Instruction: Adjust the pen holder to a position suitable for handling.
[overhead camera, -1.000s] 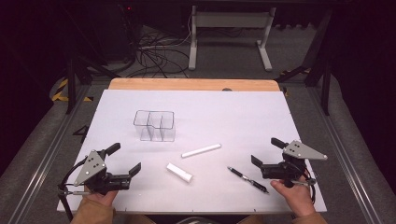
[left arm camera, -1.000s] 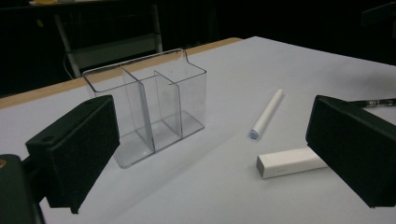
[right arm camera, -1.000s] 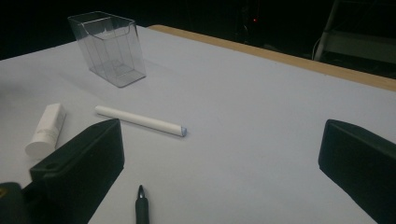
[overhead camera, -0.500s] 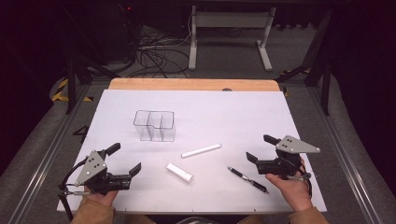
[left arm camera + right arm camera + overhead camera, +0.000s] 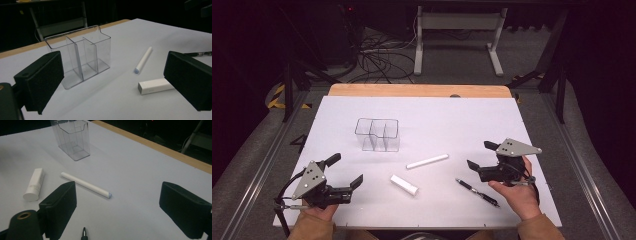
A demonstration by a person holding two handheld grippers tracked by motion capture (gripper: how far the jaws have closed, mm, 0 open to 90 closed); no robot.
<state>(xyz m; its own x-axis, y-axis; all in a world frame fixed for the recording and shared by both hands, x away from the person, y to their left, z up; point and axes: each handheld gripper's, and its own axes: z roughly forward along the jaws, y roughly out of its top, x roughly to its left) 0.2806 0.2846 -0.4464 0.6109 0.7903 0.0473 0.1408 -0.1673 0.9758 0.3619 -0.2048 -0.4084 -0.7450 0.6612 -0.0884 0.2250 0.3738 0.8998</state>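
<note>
Left gripper (image 5: 344, 172): lower left, jaws apart, nothing held.
Right gripper (image 5: 482, 156): lower right, jaws apart (black pen (image 5: 477, 192) just below).

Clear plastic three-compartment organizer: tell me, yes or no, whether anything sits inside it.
No. The clear plastic three-compartment organizer is empty; the white stick and white eraser block lie on the table beside it.

The room is dark, with light falling mainly on the bench (image 5: 427, 107), whose white top has a wooden strip (image 5: 417, 90) along its far edge. Beyond it, grey floor (image 5: 532, 55) holds a tangle of black cables (image 5: 379, 57) and a white metal stand (image 5: 457, 30). Metal rails (image 5: 584, 170) flank the bench.
</note>
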